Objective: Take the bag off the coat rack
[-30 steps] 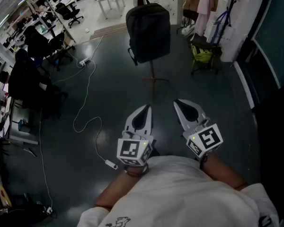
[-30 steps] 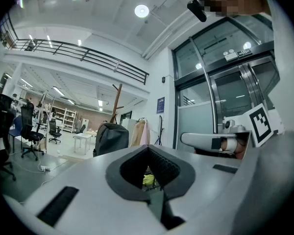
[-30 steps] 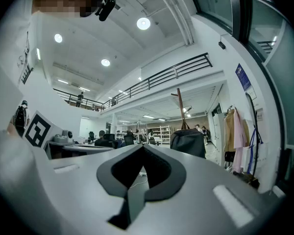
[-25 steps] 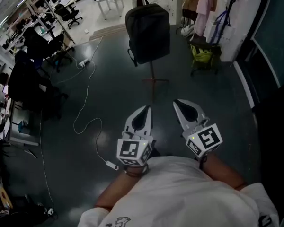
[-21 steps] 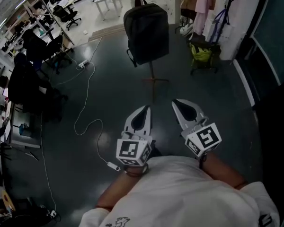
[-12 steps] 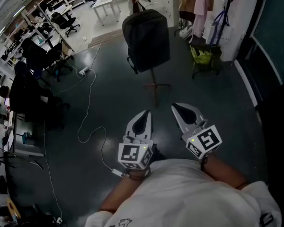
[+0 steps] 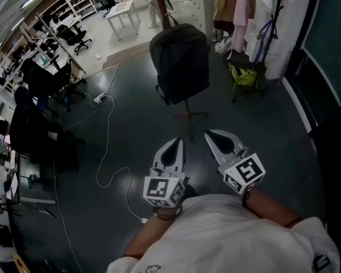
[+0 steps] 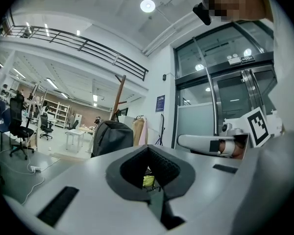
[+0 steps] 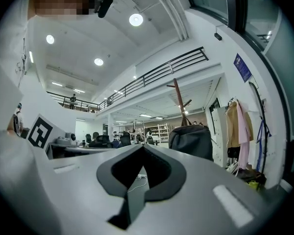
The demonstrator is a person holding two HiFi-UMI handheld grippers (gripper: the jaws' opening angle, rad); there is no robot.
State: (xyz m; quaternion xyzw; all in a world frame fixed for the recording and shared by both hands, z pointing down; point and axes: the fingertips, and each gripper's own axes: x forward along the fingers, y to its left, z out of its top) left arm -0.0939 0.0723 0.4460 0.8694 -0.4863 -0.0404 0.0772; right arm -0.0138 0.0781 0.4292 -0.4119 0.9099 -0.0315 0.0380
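Note:
A black backpack [image 7: 179, 60] hangs upright on a brown wooden coat rack [image 7: 159, 7], whose pole and feet [image 7: 188, 115] show below it on the dark floor. My left gripper [image 7: 174, 143] and right gripper [image 7: 213, 135] are held side by side in front of me. Both point toward the rack, well short of the bag, shut and empty. The left gripper view has the backpack [image 8: 112, 137] and rack [image 8: 118, 89] beyond my left gripper [image 8: 148, 148]. In the right gripper view, the backpack [image 9: 191, 141] and rack [image 9: 179, 96] stand beyond my right gripper [image 9: 143, 146].
A yellow-green bag [image 7: 244, 74] sits on the floor right of the rack, under hanging clothes [image 7: 238, 4]. A white cable [image 7: 107, 138] and power strip [image 7: 99, 99] lie on the floor at left. Dark office chairs [image 7: 34, 127] line the left side. A glass partition [image 7: 329, 50] stands at right.
The backpack and rack now look larger and lower in the head view, so I have come a little closer. Both grippers stay shut and side by side.

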